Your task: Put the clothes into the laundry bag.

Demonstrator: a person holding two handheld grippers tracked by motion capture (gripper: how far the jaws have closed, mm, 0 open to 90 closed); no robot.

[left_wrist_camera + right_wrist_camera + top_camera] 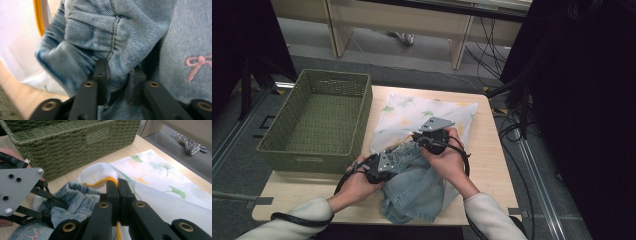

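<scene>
On the desk [492,165], beside a green woven basket [319,117], a white bag printed with green leaves [412,112] is lying flat, and a piece of pale blue denim clothing [419,187] is lying bunched at its near end, toward the person. The bag's opening, edged with a yellow band [100,182], is facing the person, and the denim is sitting right at that opening, partly overlapping the white cloth.

The left tool [384,165] is sitting at the left side of the denim heap, gripped in the person's left hand [357,185]. In the left gripper view its two black jaws are pinching a gathered fold of denim [117,50] along a stitched seam; the cloth is bulging out above and between the pads, so the jaws are not meeting. A small pink bow [197,66] is showing on the fabric to the right.

The right tool [432,137] is resting just beyond the denim, over the bag's near edge, held in the right hand [447,160]. In the right gripper view its jaws are pressed tightly together on the yellow-edged rim of the bag, lifting that lip slightly above the denim. The left tool [53,202] is appearing there too, digging into the blue cloth just beside it.
</scene>
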